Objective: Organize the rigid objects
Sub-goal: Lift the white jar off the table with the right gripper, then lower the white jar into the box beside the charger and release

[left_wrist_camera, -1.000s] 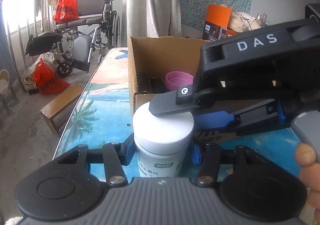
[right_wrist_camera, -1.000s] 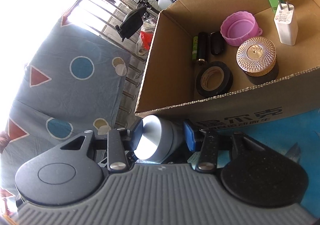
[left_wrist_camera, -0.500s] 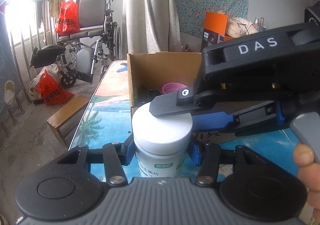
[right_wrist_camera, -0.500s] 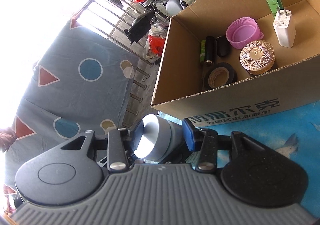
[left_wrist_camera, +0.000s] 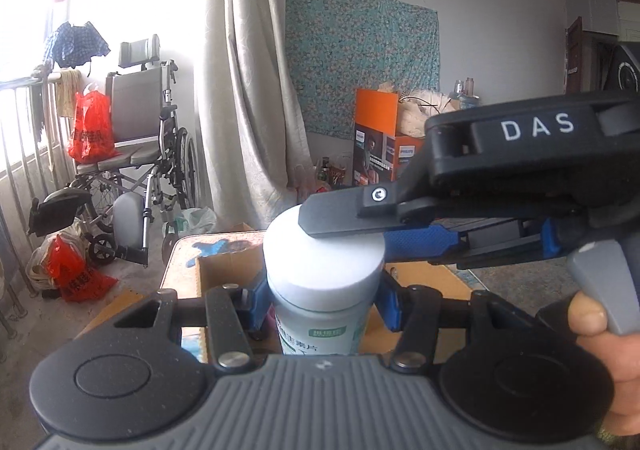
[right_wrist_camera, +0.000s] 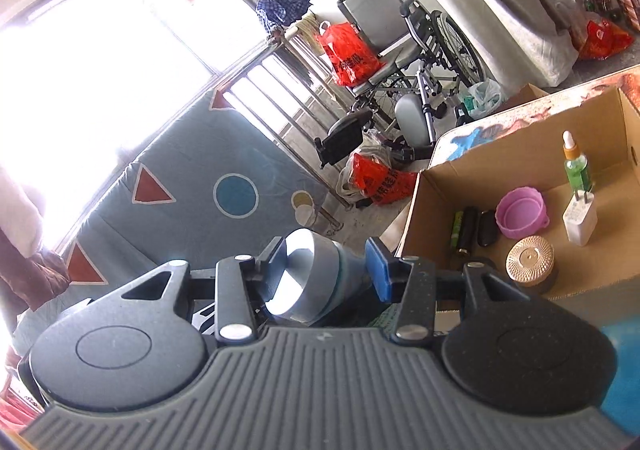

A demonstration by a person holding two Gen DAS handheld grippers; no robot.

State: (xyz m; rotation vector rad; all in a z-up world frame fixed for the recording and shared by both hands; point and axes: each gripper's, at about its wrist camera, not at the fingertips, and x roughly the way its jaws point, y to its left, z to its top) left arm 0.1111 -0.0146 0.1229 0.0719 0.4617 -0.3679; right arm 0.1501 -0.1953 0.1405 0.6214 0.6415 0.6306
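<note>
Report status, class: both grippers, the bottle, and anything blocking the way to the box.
Left gripper shut on white bottle. Right gripper clamped across its cap. Bottle in the air, near cardboard box. Nothing in the way.

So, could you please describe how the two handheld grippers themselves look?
Both are black with a ribbed grey body and two round black discs. The left gripper and right gripper carry blue pads and silver screws. The right one's side reads "DAS" in white and has a grey trigger.

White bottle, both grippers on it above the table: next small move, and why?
Probably carry it forward over the cardboard box and lower it. Left gripper clamps the white bottle, right gripper its cap; bare floor shows beside the purple cup.
</note>
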